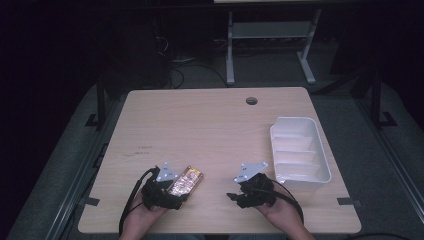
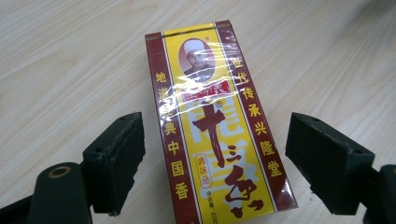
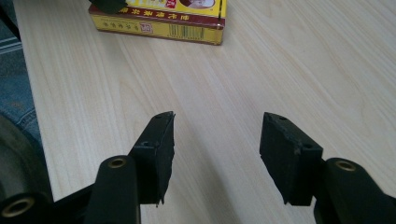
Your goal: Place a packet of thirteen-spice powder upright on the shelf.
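A yellow and dark red spice box (image 2: 217, 126), wrapped in clear film and printed with a portrait and Chinese characters, lies flat on the light wooden table (image 1: 210, 130) near its front edge, left of centre. In the left gripper view the left gripper (image 2: 215, 158) straddles the near end of the box: its two black jaws stand wide apart, one on each long side, with a gap of bare table showing between each pad and the box edge, so the jaws are spread and grip nothing. The box runs lengthwise away from the gripper, its far end pointing out over the table. In the high view the same gripper (image 1: 167, 192) sits at the box's (image 1: 186, 181) near end, held in the person's left hand (image 1: 142, 215), with the box angled up and to the right. The right gripper (image 3: 217, 140) hovers low over bare wood, well apart from the box, its jaws also spread with nothing between them; the box's side face with a barcode (image 3: 161, 21) shows at the top of its view. A white divided tray (image 1: 300, 150) rests near the table's right edge, beyond the right gripper (image 1: 250, 192).
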A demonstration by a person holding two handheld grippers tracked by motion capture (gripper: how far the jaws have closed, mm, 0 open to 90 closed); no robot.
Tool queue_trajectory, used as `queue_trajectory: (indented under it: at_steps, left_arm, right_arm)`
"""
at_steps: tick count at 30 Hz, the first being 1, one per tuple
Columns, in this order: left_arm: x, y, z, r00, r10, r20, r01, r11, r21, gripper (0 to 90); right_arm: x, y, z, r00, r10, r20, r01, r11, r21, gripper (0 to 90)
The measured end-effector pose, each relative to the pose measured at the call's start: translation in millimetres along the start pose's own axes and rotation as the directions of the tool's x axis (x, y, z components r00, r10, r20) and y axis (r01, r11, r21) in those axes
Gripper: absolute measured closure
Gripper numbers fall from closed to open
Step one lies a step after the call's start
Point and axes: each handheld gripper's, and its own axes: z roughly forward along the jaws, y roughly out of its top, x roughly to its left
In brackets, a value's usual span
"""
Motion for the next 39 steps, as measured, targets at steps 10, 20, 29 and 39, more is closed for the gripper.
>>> queue_trajectory:
  at_steps: [10,20,29,39]
  left_arm:
    - [-4.5,-1.0,8.4,0.999,0.042,-0.013,-0.042,0.9972,0.062,23.2]
    - [-5.7,-1.6,11.4,0.9986,0.048,-0.021,-0.046,0.9953,0.086,26.0]
    - [-4.2,-0.7,10.4,0.9994,0.036,0.002,-0.036,0.9943,0.1,31.5]
    - [-9.2,0.4,8.5,0.9976,0.069,-0.008,-0.068,0.9949,0.074,32.2]
  right_arm:
    - [2.1,0.6,2.7,0.9999,-0.011,0.0,0.011,1.0,0.004,42.7]
    - [4.6,1.3,5.1,0.9998,-0.021,-0.003,0.021,1.0,0.01,42.4]
    - [6.0,1.9,7.2,0.9998,-0.018,-0.012,0.019,1.0,0.017,39.3]
    - [5.5,2.7,6.0,0.9999,-0.001,-0.016,0.001,1.0,0.005,36.3]
